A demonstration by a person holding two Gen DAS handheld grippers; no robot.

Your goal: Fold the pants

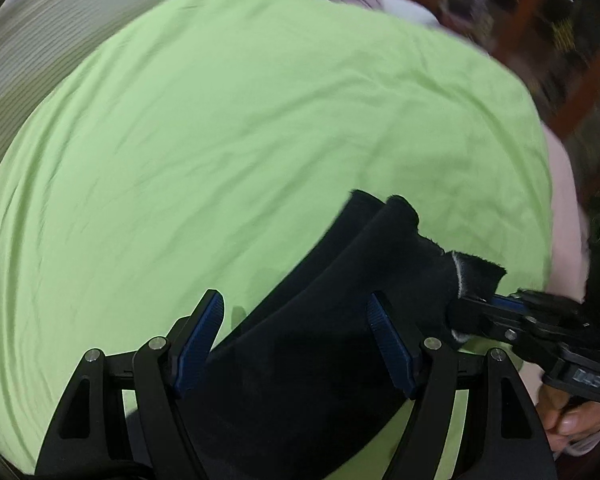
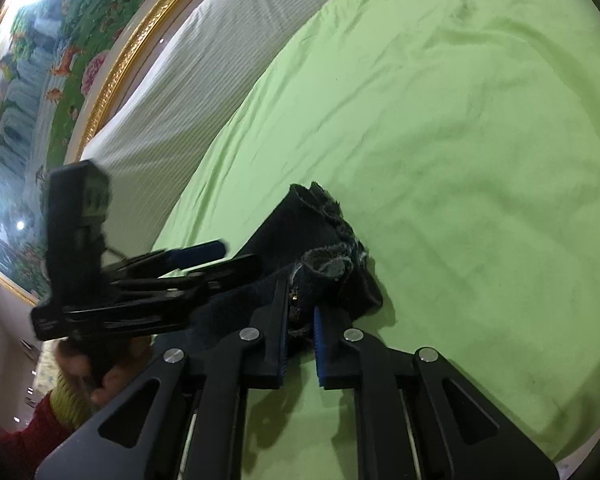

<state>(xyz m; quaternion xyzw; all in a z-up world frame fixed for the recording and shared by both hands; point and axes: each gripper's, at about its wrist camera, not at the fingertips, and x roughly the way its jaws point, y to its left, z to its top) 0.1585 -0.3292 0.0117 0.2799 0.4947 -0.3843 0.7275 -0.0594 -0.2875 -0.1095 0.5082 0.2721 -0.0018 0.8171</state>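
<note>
In the left wrist view, the left tool (image 1: 296,344) stands wide apart at 6 o'clock, its two blue-padded fingers (image 1: 198,344) spread on either side of the dark pants (image 1: 308,340) without pressing them. The pants run as a folded strip from 6 o'clock up toward 4 o'clock, lying on the green bed sheet (image 1: 240,140) that fills most of the picture. At 4 o'clock the right tool (image 1: 474,308) comes in from the side and pinches the frayed hem end of the pants, lifting that corner off the sheet. A thumb of the person's right hand (image 1: 568,416) shows beneath its handle at 4 o'clock. A white striped duvet (image 1: 32,40) lies at 10 o'clock, and dark wooden furniture (image 1: 540,20) stands blurred at 1 o'clock.

In the right wrist view, the right tool (image 2: 300,340) at 6 o'clock is drawn narrow, clamped on a bunched edge of the pants (image 2: 324,248), which lie crumpled just ahead at the centre on the green bed sheet (image 2: 440,140). The left tool (image 2: 216,256) reaches in from 9 o'clock above the cloth, its fingers apart; the person's left hand (image 2: 96,368) holds it at 8 o'clock. The white striped duvet (image 2: 188,92) lies at 11 o'clock, with a gold-framed painting (image 2: 52,80) at 10 o'clock.
</note>
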